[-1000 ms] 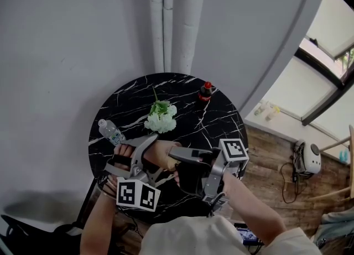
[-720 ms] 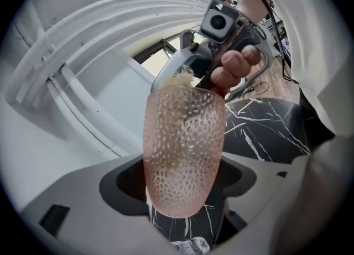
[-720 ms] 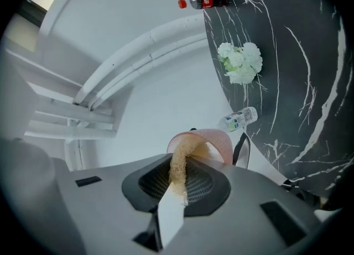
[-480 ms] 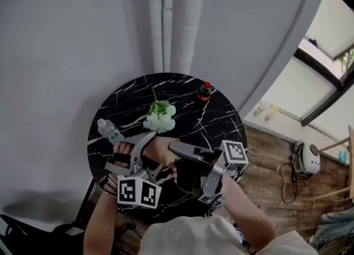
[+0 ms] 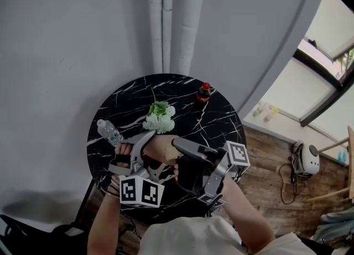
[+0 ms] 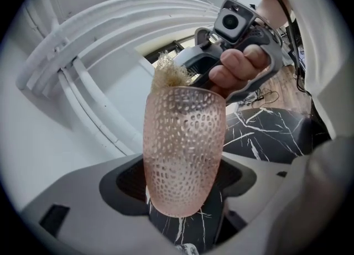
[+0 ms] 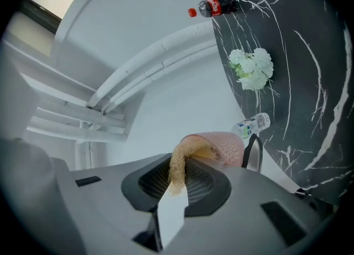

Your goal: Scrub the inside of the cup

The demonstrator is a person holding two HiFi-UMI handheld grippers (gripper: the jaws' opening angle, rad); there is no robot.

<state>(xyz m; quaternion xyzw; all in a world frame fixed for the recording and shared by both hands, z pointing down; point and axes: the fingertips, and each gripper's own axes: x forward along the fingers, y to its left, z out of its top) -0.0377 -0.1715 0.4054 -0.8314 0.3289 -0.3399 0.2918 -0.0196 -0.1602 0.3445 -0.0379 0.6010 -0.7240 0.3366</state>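
Black marble with white veins makes up the round table (image 5: 221, 121), whose far edge sits close to the grey wall; wooden floor lies open to its right. Bare stone shows across the right half and between the white flowers (image 5: 159, 120) and the cola bottle (image 5: 205, 91) near the far rim. A water bottle (image 5: 109, 132) lies at the left edge. Both grippers hang over the near rim, close in front of the person.

Against a second ago, they sit in much the same spot and the table things have not shifted.

The left gripper (image 6: 180, 193) is clamped on the lower part of the pink dimpled cup (image 6: 184, 149). The cup's long axis runs along the jaws, mouth pointing away toward the right gripper (image 7: 177, 185). That one's jaws are almost together, pinching a tan fibrous scrubber (image 7: 178, 165) whose far end reaches into the cup's mouth.
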